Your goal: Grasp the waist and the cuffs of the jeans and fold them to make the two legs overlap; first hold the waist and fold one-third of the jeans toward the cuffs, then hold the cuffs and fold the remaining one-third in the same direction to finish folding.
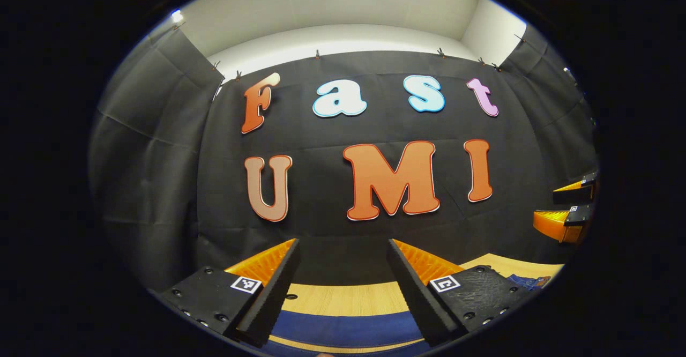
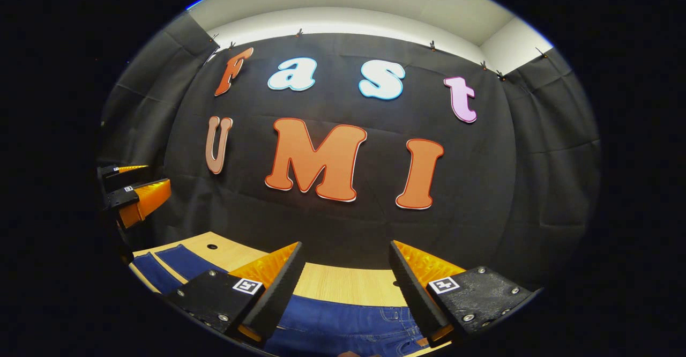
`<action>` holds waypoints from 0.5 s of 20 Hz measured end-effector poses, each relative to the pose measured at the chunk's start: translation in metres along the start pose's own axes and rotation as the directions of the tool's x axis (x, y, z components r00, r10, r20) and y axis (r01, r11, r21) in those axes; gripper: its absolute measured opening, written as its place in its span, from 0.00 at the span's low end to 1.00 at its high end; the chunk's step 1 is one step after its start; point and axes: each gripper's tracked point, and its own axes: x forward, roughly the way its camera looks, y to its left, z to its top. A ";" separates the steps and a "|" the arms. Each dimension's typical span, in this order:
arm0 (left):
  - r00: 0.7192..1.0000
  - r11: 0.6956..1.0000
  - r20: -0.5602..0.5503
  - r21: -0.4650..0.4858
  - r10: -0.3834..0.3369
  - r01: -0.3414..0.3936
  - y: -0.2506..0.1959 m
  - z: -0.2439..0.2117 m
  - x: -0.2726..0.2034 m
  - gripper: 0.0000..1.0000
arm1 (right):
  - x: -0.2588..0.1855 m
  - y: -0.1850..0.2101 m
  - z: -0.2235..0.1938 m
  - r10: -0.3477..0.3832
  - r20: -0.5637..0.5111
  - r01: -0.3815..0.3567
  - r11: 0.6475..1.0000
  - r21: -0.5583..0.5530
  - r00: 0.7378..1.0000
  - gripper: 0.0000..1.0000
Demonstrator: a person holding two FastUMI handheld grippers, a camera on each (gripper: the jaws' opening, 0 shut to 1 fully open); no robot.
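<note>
In the left gripper view we see our left gripper (image 1: 343,287) spread wide, holding nothing, above the dark blue denim jeans (image 1: 343,329) lying flat on the pale wooden table (image 1: 343,299). Small square black-and-white markers sit on both fingers; no readable writing.

In the right gripper view our right gripper (image 2: 345,292) is equally wide and empty over the jeans' (image 2: 343,325) waist; bare table (image 2: 343,284) runs beyond to the black cloth wall (image 2: 536,185). The left gripper (image 2: 136,191) hangs apart at the side.

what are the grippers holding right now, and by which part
Nothing is held. The left gripper and right gripper both have their jaws wide apart, above the jeans lying on the table.
</note>
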 end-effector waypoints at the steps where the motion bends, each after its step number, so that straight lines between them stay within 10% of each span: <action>1: 1.000 1.000 -0.004 0.000 -0.001 0.001 0.002 -0.002 0.000 0.98 | 0.000 0.000 -0.001 -0.001 -0.004 0.001 1.000 -0.001 1.000 0.94; 10: 0.990 0.997 -0.133 -0.041 0.055 -0.061 0.045 -0.049 -0.001 0.98 | -0.002 -0.022 -0.022 -0.071 -0.059 0.068 0.997 -0.043 0.996 0.94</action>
